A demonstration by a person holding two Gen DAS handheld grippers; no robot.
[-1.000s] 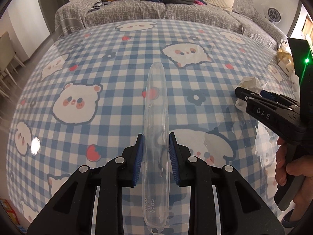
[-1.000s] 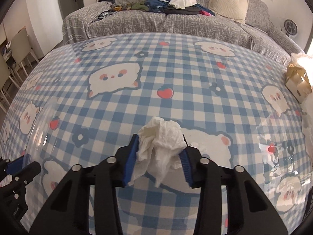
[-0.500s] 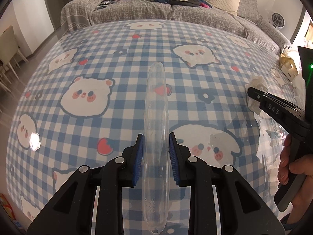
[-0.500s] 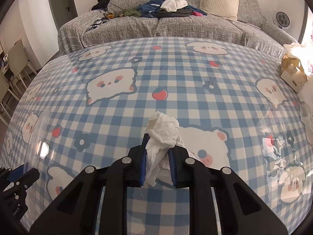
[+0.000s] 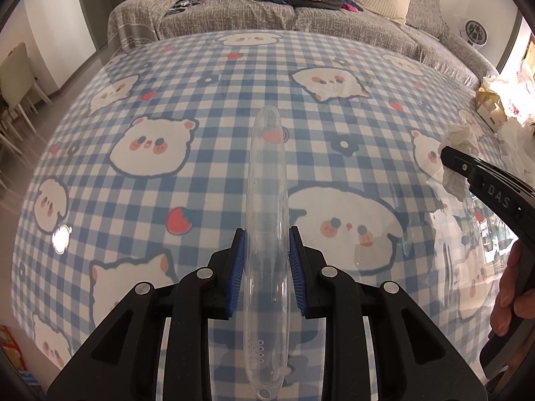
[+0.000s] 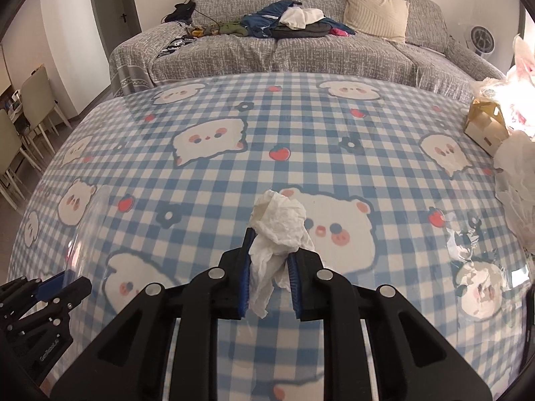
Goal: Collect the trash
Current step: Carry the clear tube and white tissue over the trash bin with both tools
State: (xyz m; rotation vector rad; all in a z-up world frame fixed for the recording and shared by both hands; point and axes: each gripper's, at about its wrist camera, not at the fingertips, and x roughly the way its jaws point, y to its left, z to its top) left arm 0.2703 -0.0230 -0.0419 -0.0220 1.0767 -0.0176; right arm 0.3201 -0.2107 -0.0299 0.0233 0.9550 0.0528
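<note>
My left gripper [image 5: 266, 254] is shut on a long clear plastic case [image 5: 266, 200] and holds it above the table, pointing away from me. My right gripper [image 6: 270, 257] is shut on a crumpled white tissue [image 6: 279, 224] and holds it above the table. In the left wrist view the right gripper [image 5: 449, 155] shows at the right with the tissue [image 5: 459, 140] in it. In the right wrist view the left gripper [image 6: 63, 287] shows at the lower left with the case [image 6: 88, 220] rising from it.
The table [image 6: 334, 123] has a blue checked cloth with bear prints under glass. A small cardboard box [image 6: 483, 127] and white plastic bags [image 6: 515, 180] lie at its right edge. A grey sofa [image 6: 301, 53] with clothes stands behind; chairs [image 6: 30, 113] at left.
The right gripper shut on the tissue and lifted it. Both grippers have risen and drawn back a little; the left still holds the clear case.
</note>
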